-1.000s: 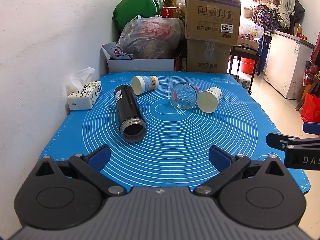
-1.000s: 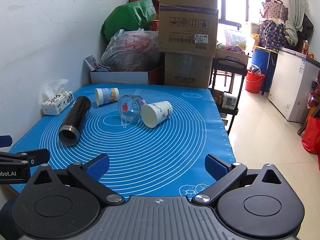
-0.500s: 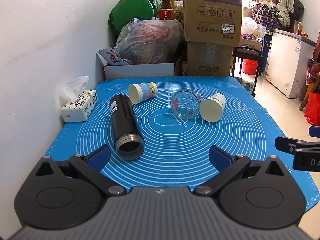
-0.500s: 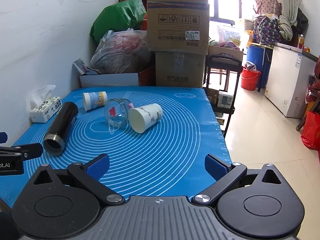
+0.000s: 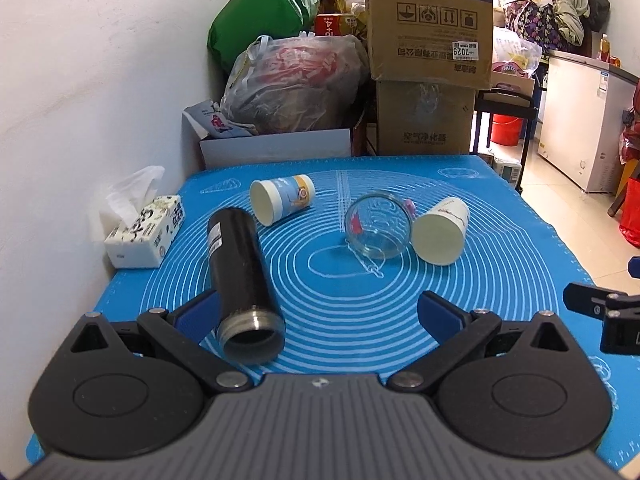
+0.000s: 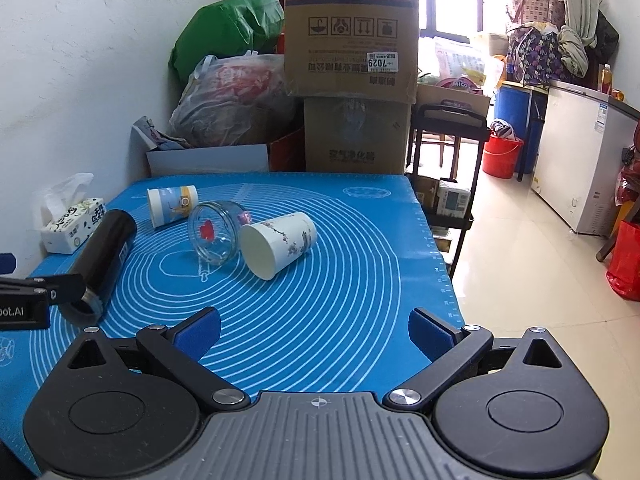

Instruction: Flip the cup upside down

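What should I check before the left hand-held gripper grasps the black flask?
1. Left hand-held gripper open: ok.
2. Flask between its pads: not ok; the left pad is beside the mouth, the right pad is far off.
3. Flask lying on its side, mouth toward the camera: ok.
4. Free of the tissue box and blue paper cup: ok.
5. Right hand-held gripper open, empty: ok.
6. Flask empty inside: cannot tell.

Left gripper is hovering over the mat's near edge, its 2 jaws spread wide, gripping nothing. Right gripper is hovering nearer the near-right corner, its 2 jaws likewise parted, gripping nothing.
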A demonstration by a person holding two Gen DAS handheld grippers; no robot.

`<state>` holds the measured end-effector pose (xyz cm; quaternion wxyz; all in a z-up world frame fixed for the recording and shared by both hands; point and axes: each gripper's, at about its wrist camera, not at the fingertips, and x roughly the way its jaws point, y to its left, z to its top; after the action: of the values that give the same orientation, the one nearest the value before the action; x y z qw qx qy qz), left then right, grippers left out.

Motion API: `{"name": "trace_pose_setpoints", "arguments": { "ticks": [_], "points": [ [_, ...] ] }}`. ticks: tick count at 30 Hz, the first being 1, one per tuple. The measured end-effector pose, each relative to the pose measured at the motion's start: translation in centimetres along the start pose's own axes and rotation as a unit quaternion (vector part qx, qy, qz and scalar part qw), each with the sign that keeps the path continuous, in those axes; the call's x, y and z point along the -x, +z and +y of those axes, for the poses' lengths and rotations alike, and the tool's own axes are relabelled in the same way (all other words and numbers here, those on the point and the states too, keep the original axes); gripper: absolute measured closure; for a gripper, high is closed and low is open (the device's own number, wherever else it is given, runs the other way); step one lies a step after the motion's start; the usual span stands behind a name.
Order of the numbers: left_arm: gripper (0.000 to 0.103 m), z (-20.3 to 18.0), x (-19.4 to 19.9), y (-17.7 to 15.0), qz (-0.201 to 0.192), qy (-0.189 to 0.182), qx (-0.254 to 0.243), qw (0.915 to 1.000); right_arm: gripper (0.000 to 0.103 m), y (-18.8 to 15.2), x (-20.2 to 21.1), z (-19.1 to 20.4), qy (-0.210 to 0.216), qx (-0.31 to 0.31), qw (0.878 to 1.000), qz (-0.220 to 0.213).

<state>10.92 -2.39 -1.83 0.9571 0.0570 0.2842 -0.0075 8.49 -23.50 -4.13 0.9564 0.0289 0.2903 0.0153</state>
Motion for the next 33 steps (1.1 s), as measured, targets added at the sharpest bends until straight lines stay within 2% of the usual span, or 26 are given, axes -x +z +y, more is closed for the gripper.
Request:
{"name": "trace_pose_setpoints", "arguments": {
  "ticks": [6, 9, 21, 24, 33],
  "points": [
    [0.000, -0.4, -2.5, 1.4, -0.004, 0.001, -0.011, 0.9999, 0.001, 0.5, -2.3, -0.7, 0.000, -0.001, 1.000, 0.007],
    [0.000, -1.2, -4.1, 2.4, -0.010, 0.002, -0.032, 0.9994, 0.001, 0.7, -3.5, -1.0, -0.002, -0.004, 1.000, 0.011],
    [0.000, -3.9, -12.0, 6.3, -0.023, -0.026, -0.078, 0.9963, 0.001, 1.7, -8.2, -2.6, -0.013, -0.004, 1.000, 0.023],
    [0.000, -4.2, -14.6, 7.2, -0.013, -0.039, -0.075, 0.9963, 0.001, 1.8, -9.2, -2.9, -0.016, -0.004, 1.000, 0.027],
    [0.000, -4.3, -21.4, 9.2, 0.055, -0.062, -0.068, 0.9943, 0.001, 1.9, -11.6, -3.3, -0.016, -0.004, 0.999, 0.038]
  ]
}}
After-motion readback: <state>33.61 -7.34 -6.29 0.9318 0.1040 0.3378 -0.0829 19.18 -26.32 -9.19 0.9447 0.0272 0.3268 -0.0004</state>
